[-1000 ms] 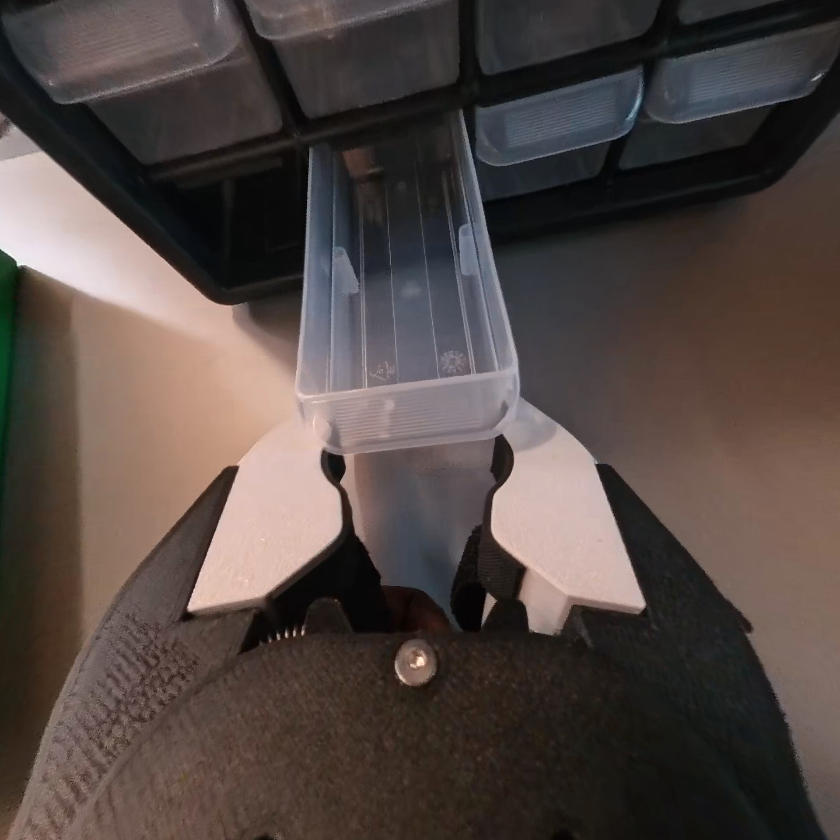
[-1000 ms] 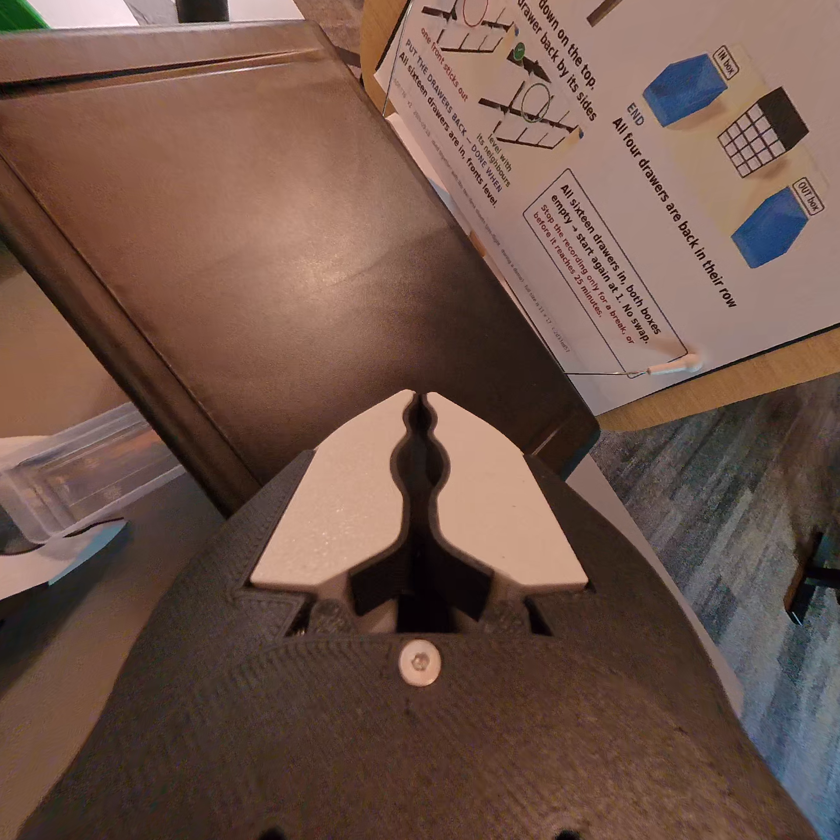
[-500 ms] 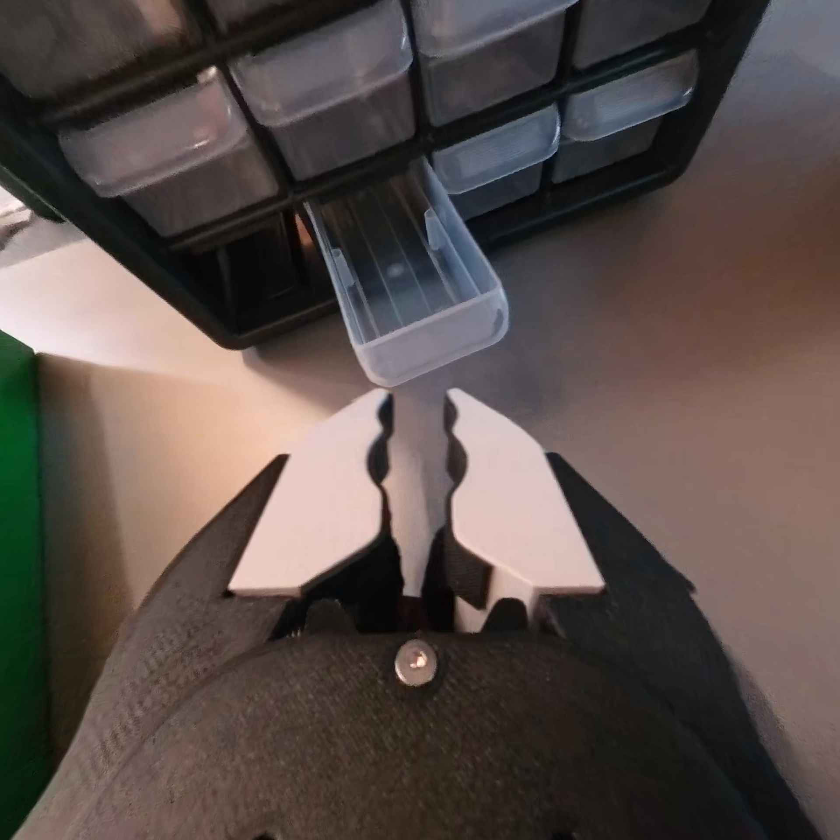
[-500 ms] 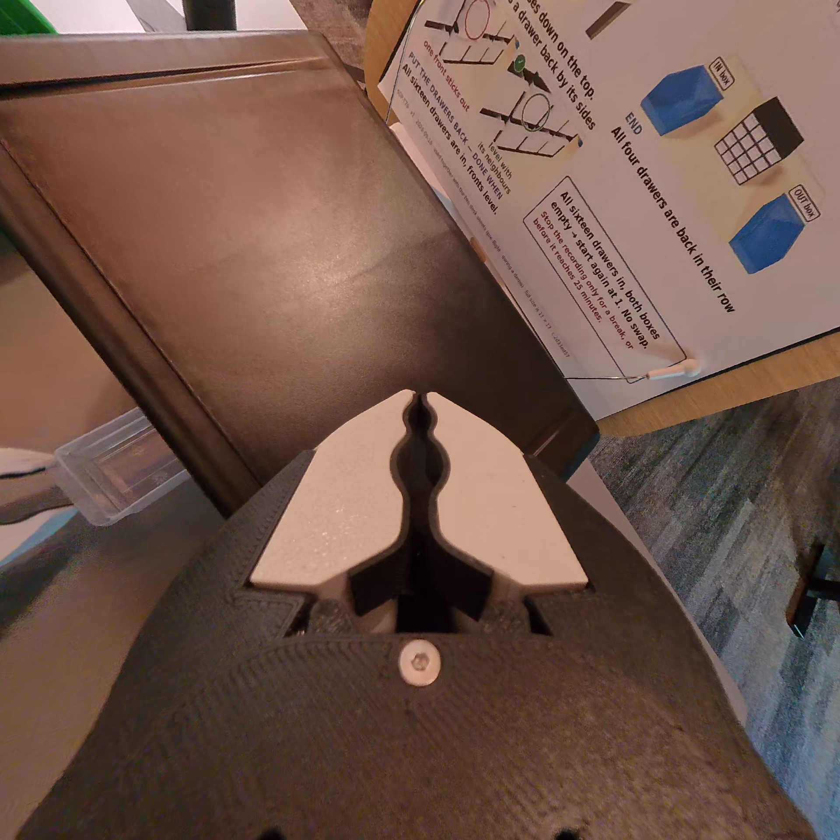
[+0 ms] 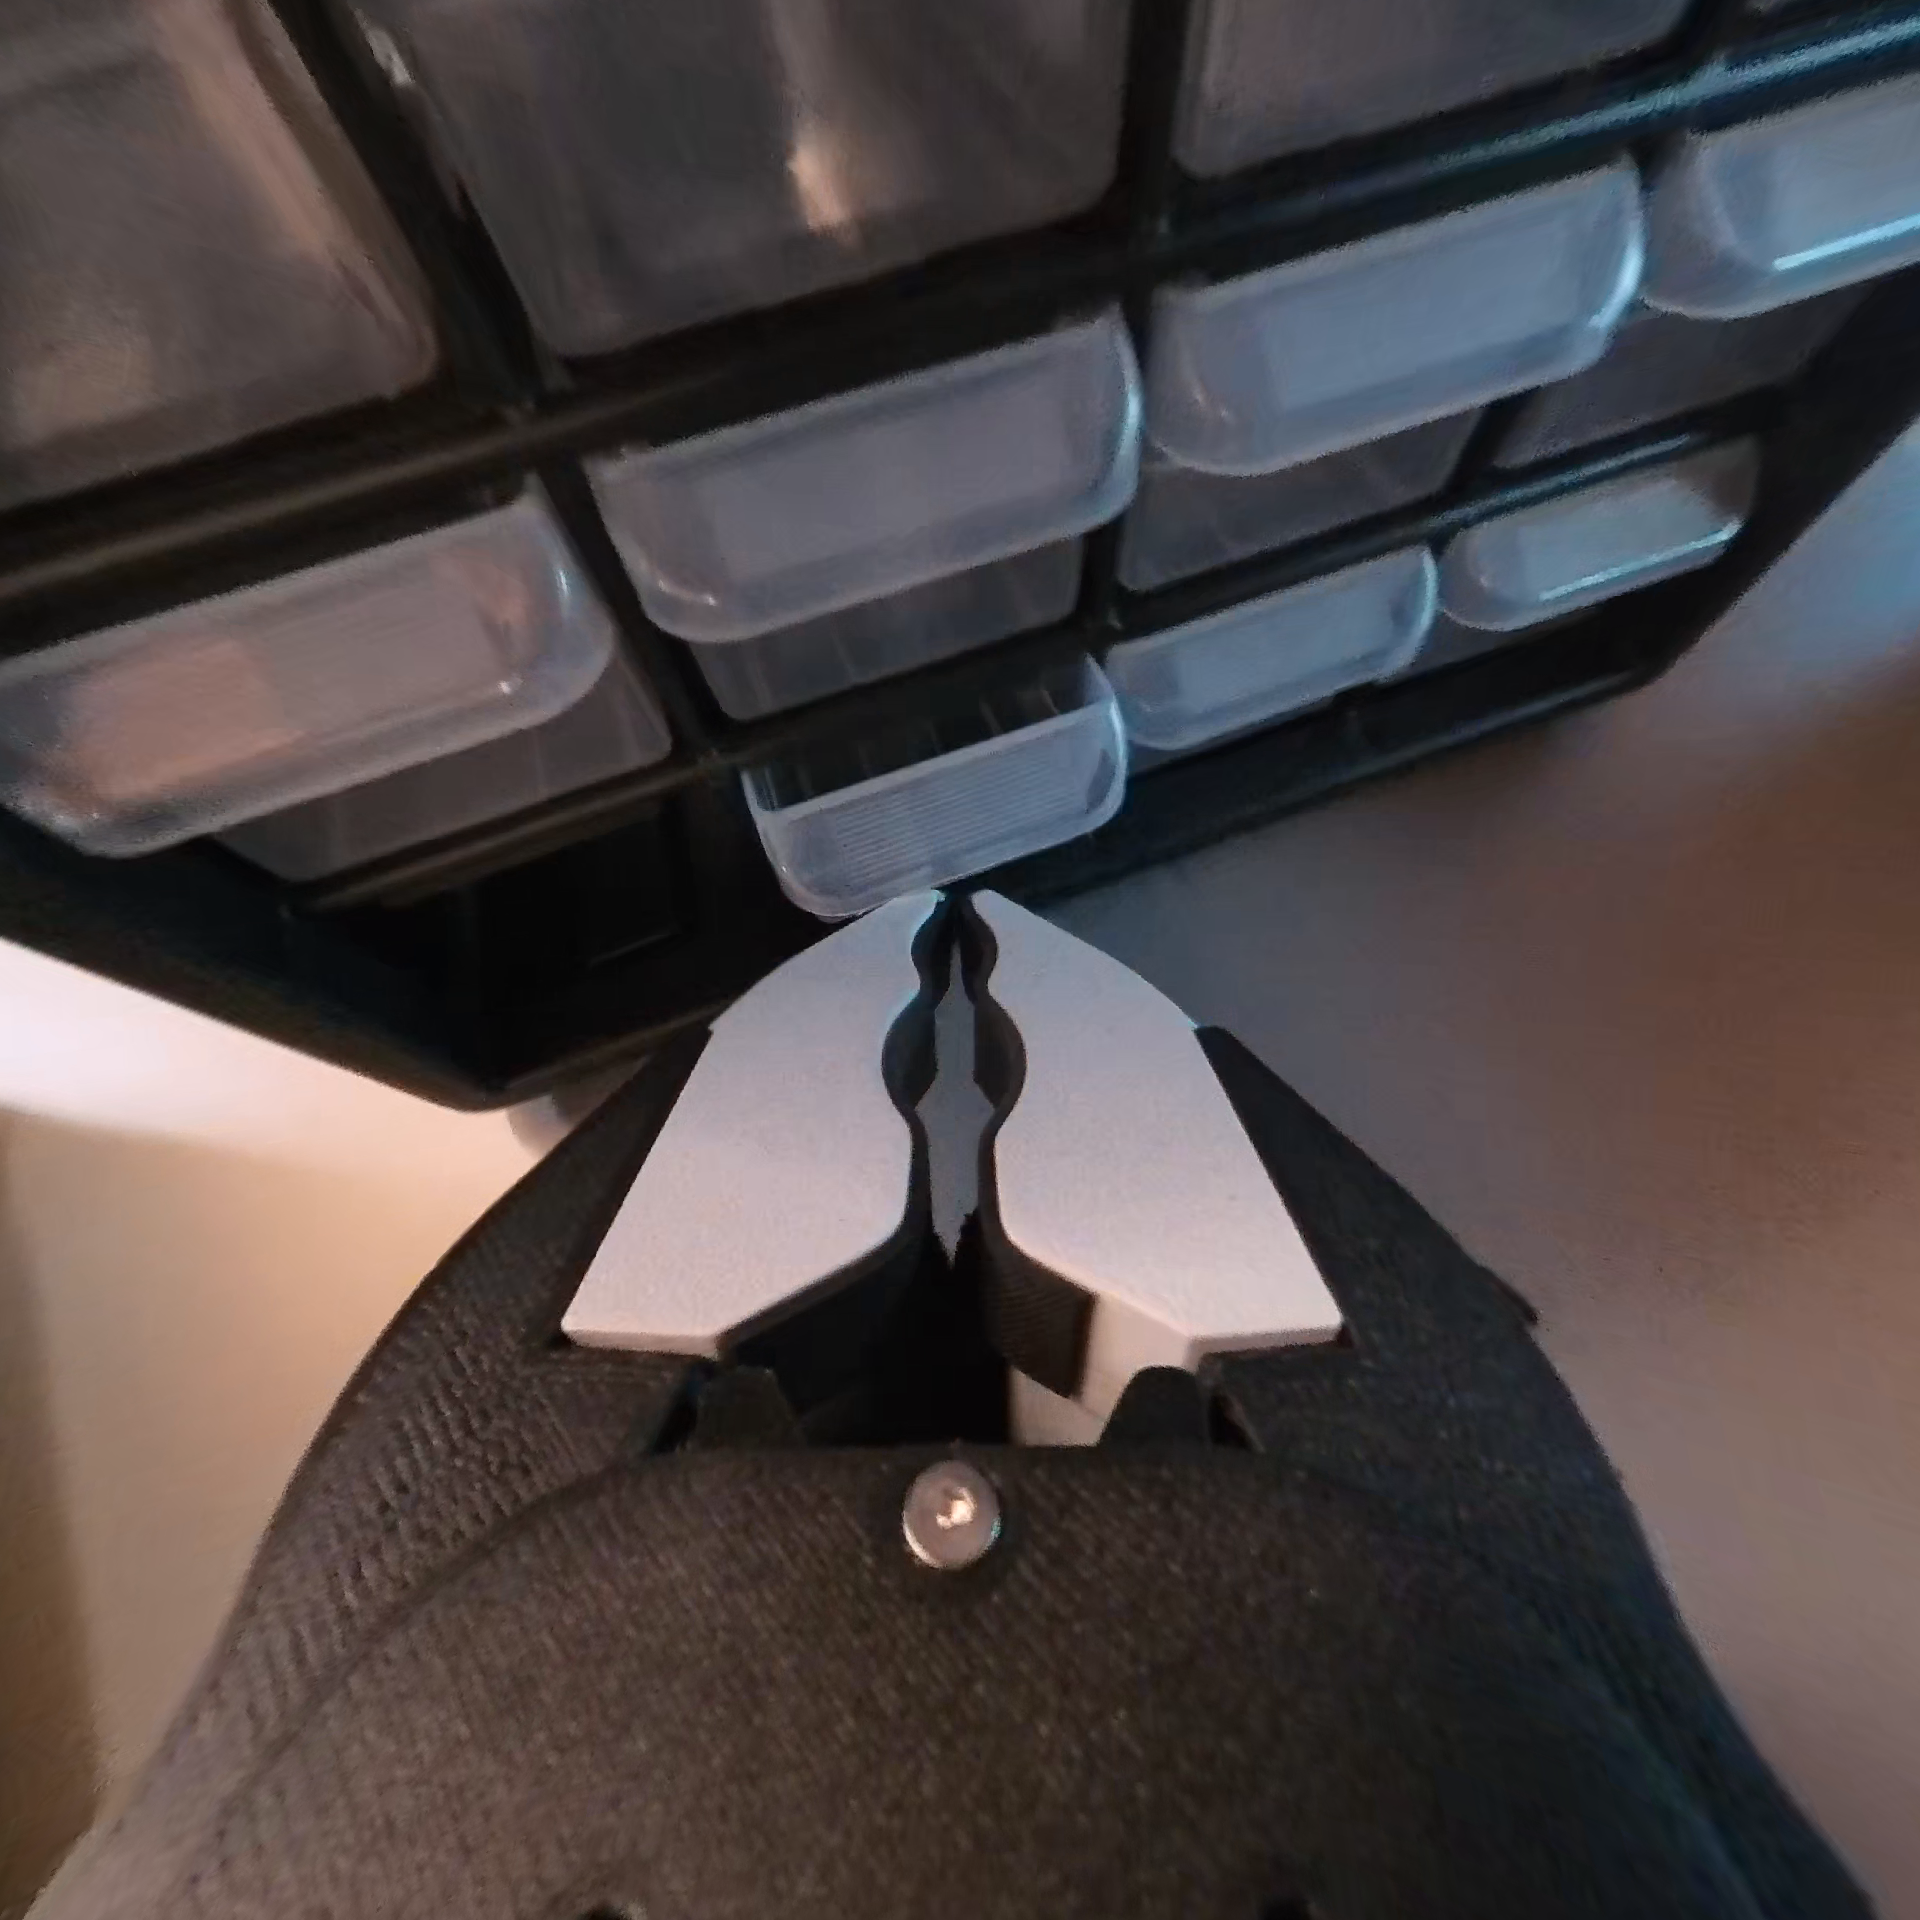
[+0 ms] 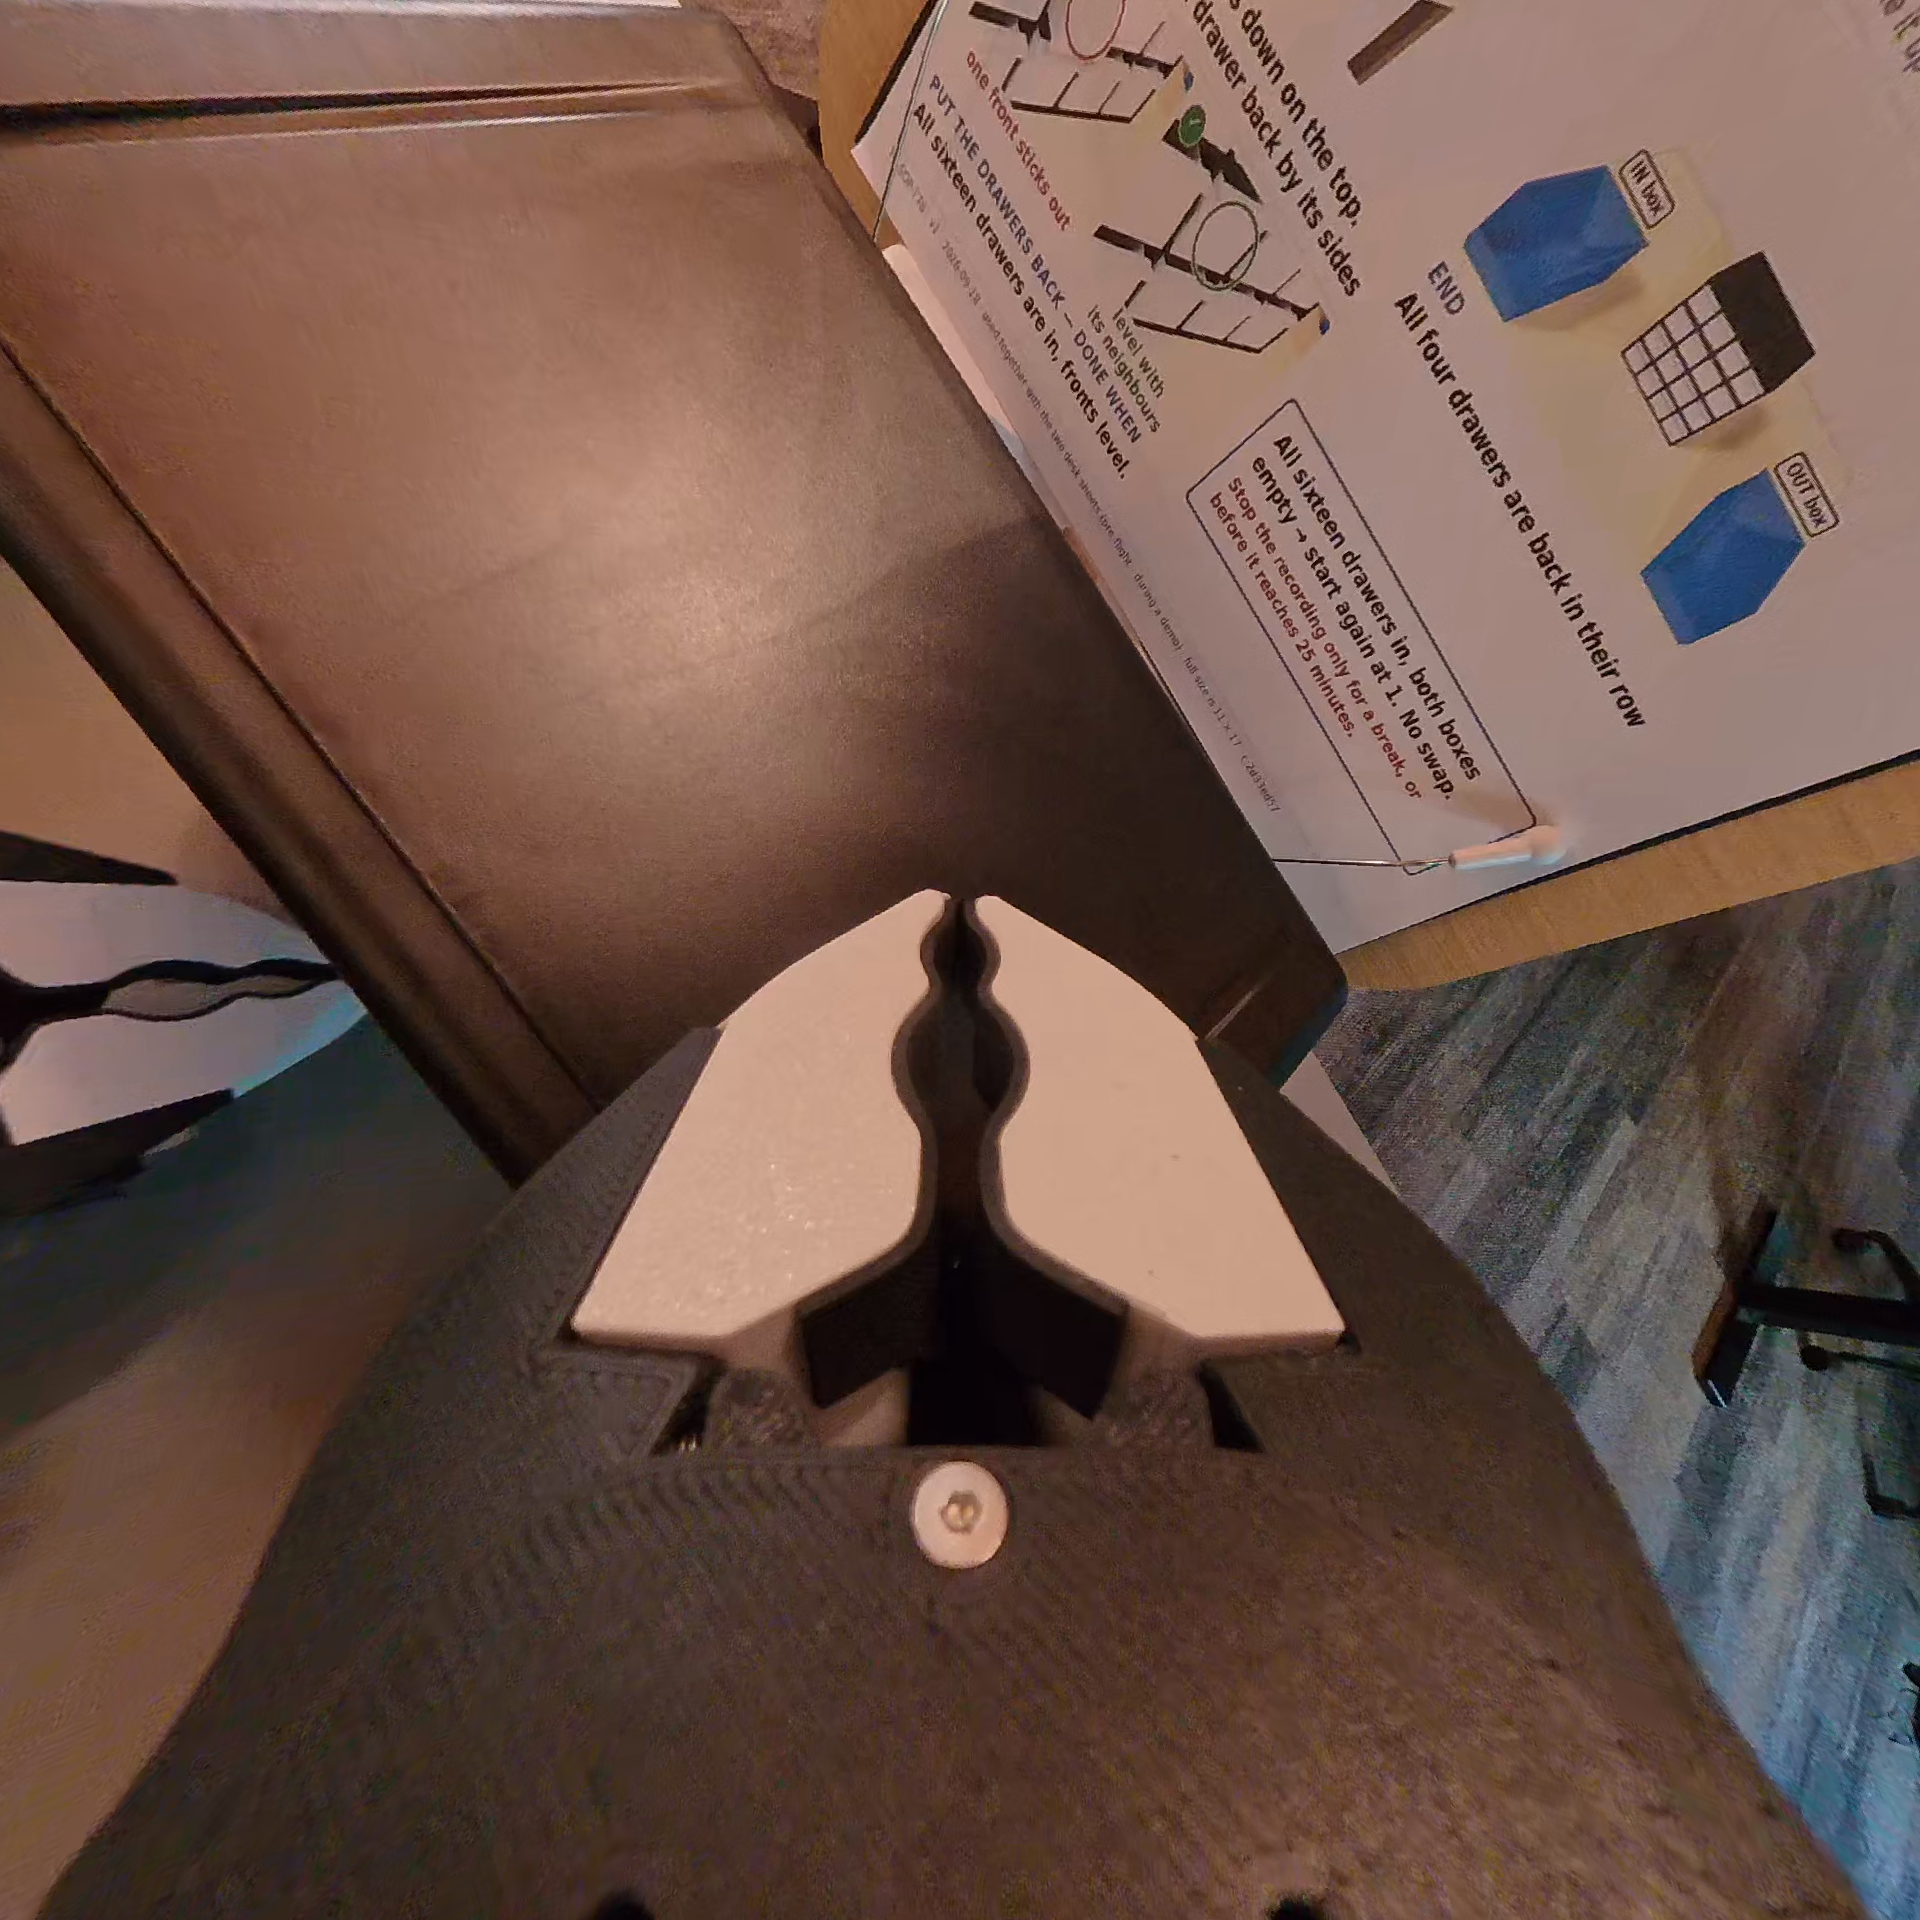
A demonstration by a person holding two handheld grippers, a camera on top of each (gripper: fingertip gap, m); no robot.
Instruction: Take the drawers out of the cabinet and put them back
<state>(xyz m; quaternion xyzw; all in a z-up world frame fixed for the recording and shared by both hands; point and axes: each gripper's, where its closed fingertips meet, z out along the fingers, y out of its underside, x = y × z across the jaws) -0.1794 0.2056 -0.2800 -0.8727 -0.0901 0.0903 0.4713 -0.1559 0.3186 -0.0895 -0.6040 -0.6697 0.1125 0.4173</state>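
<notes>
The black cabinet (image 5: pixel 1039 312) holds several clear plastic drawers. One clear drawer (image 5: pixel 940 821) in the bottom row sits almost fully in its slot, its front a little proud of its neighbours. My left gripper (image 5: pixel 956 906) is shut and empty, with its tips against that drawer's front. The slot (image 5: pixel 499 935) to the drawer's left is dark and empty. My right gripper (image 6: pixel 961 906) is shut and empty, resting over the cabinet's flat black top (image 6: pixel 520 468). The left gripper also shows in the right wrist view (image 6: pixel 156 987) at the far left.
A printed instruction sheet (image 6: pixel 1455 364) on a wooden board stands to the right of the cabinet. The beige table (image 5: pixel 1507 1091) lies in front of the cabinet. The grey floor (image 6: pixel 1662 1143) with a chair base shows beyond the table's right edge.
My left gripper let go of the drawer's sides, closed, and pushed the drawer from far out to almost fully in its slot. The right gripper stayed on the cabinet top.
</notes>
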